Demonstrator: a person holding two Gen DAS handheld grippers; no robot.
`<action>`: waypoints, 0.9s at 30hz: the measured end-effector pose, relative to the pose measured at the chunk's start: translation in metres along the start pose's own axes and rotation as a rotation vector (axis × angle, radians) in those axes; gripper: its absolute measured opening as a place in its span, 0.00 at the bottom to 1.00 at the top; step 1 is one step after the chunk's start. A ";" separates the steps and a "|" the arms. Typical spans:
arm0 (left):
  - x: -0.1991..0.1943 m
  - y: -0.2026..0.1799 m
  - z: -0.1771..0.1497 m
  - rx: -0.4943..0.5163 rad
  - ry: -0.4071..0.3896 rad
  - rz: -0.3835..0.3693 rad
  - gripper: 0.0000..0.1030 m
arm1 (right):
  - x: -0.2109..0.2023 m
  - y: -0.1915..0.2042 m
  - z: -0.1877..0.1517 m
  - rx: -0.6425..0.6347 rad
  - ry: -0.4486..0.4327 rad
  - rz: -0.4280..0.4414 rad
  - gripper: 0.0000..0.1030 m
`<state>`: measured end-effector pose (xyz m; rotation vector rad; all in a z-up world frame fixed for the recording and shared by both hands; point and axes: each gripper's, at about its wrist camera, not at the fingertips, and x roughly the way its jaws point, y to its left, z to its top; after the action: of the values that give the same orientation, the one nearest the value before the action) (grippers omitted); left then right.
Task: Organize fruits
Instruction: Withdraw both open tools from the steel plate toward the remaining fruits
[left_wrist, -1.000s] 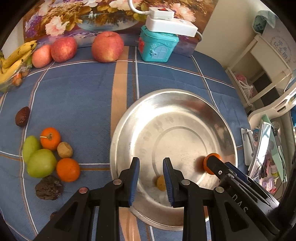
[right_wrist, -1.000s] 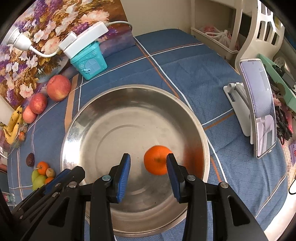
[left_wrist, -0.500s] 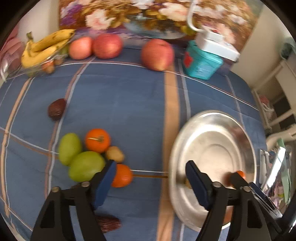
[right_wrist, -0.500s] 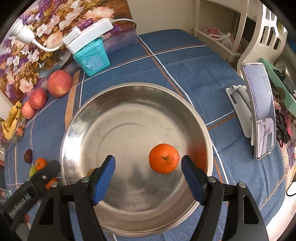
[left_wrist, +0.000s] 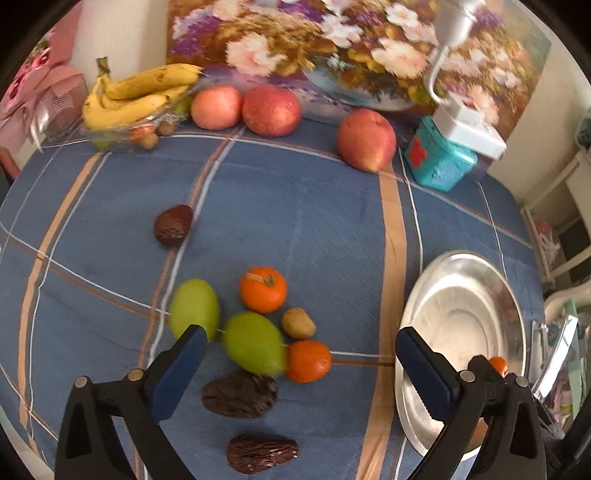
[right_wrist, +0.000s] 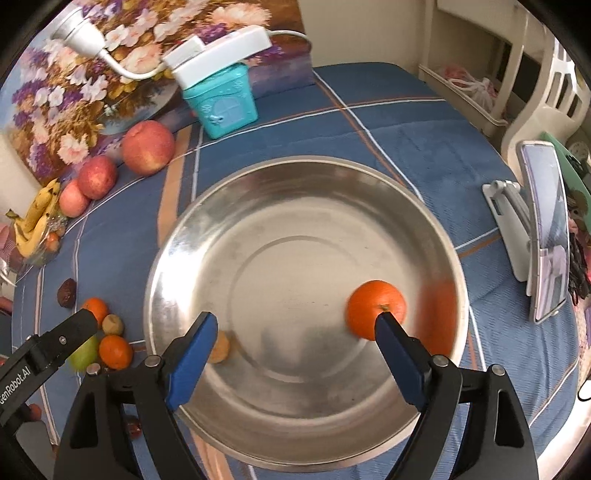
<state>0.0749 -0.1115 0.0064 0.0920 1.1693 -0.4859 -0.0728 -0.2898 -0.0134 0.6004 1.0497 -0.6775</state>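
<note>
A steel bowl (right_wrist: 236, 206) holds an orange (right_wrist: 375, 308) at its right and a small tan fruit (right_wrist: 221, 347) at its left. My right gripper (right_wrist: 295, 345) hangs over the bowl, its jaws opening wide with nothing between them; the orange lies beside the right finger. In the left wrist view my left gripper (left_wrist: 301, 363) hovers over a cluster on the cloth, jaws opening and empty: two green fruits (left_wrist: 253, 341), two oranges (left_wrist: 263, 289), a small brown fruit (left_wrist: 298, 324) and dark wrinkled fruits (left_wrist: 239, 394). The bowl (left_wrist: 461, 280) lies to its right.
Apples (left_wrist: 365, 140), bananas (left_wrist: 136, 92) in a clear tray and a teal box (left_wrist: 439, 166) with a white power strip line the back, before a flower painting. A dark fruit (left_wrist: 173, 224) lies alone. A phone on a stand (right_wrist: 543, 229) stands right of the bowl.
Both grippers opened, dropping the orange and the small tan fruit into the bowl. My left gripper swung left from the bowl to over the fruit cluster. The orange now lies farther right.
</note>
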 end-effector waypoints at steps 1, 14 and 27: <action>-0.004 0.004 0.000 -0.005 -0.012 0.002 1.00 | -0.001 0.002 -0.001 -0.003 -0.006 0.002 0.85; -0.018 0.052 -0.011 -0.070 -0.075 0.063 1.00 | -0.007 0.025 -0.011 -0.019 -0.050 0.044 0.85; -0.040 0.085 -0.026 -0.112 -0.109 0.117 0.99 | -0.016 0.059 -0.027 -0.106 -0.069 0.075 0.85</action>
<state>0.0755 -0.0143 0.0167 0.0364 1.0759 -0.3174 -0.0491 -0.2286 -0.0018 0.5186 0.9874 -0.5696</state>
